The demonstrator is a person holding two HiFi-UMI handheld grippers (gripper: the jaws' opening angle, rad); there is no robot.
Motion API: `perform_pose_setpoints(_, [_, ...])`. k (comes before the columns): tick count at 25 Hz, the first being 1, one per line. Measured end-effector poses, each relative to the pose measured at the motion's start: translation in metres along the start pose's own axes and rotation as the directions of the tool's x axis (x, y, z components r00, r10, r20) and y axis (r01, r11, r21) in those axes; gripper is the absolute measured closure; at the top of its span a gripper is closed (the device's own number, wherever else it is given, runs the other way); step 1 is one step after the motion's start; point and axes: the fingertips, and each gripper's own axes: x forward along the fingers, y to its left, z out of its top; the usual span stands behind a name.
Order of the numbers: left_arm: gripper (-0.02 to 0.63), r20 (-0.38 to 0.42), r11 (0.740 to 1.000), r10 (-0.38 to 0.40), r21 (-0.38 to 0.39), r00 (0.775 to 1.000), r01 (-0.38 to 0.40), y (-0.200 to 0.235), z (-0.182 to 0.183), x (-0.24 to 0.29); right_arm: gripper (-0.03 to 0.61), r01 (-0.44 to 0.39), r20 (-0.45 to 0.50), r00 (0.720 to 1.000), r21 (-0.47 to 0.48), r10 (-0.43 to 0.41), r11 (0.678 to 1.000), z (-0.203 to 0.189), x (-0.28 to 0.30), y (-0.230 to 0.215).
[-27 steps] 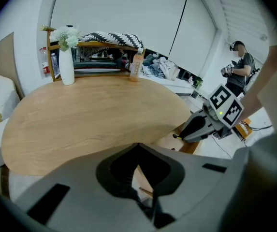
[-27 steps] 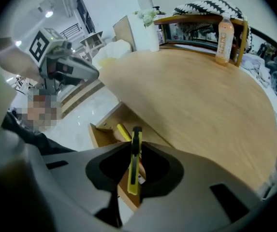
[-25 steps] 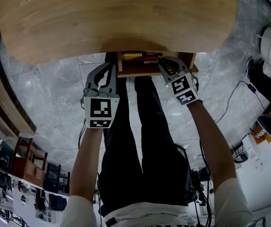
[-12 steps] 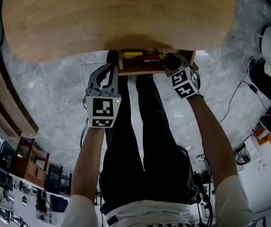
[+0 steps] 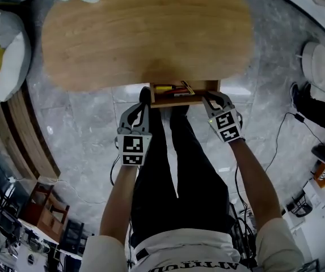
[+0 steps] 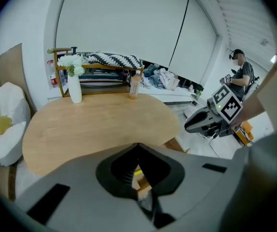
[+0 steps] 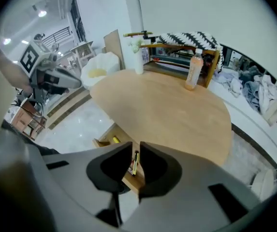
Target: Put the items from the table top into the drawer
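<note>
1. Wood, pale and fine-grained: the oval table (image 5: 145,38) is carrying one white vase (image 6: 75,88) of flowers and one slim bottle (image 6: 135,86).
2. The left gripper (image 6: 138,145) is riding with its grey jaws pressed together, empty.
3. One boxy wooden drawer (image 5: 185,100) is hanging open under the table's near edge, holding a yellow pen (image 5: 163,88) among other small items.
4. The right gripper (image 7: 136,151) is showing a thin slit between its jaws, nothing in it.
5. Both grippers are sitting higher than a second ago, and the right one is off the drawer's front corner.
</note>
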Motion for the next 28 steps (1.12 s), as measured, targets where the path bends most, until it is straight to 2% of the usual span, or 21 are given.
perform_pose_setpoints(5, [0.594, 0.024, 1.0, 0.016, 0.007, 1.0, -0.017, -0.015, 0.04, -0.052, 0.529, 0.057, 0.094, 0.993, 0.088, -0.065, 0.994, 0.035, -0.085, -0.011])
perform_pose_setpoints(11, [0.594, 0.066, 1.0, 0.013, -0.001, 0.998, -0.013, -0.041, 0.09, -0.11, 0.536, 0.097, 0.208, 0.969, 0.186, -0.136, 0.978, 0.068, -0.184, -0.029])
perform_pose_setpoints(18, [0.592, 0.149, 0.999, 0.039, -0.028, 0.988, -0.036, -0.074, 0.147, -0.182, 0.538, 0.095, 0.306, 0.939, 0.201, -0.155, 0.975, 0.086, -0.284, -0.026])
perform_pose_setpoints(22, [0.592, 0.195, 0.998, 0.055, -0.007, 0.979, -0.054, -0.084, 0.178, -0.219, 0.541, 0.098, 0.387, 0.905, 0.213, -0.176, 0.972, 0.106, -0.335, -0.032])
perform_pose_setpoints(28, [0.592, 0.259, 0.996, 0.086, 0.002, 0.962, -0.089, -0.095, 0.207, -0.269, 0.545, 0.113, 0.465, 0.861, 0.218, -0.205, 0.969, 0.129, -0.398, -0.035])
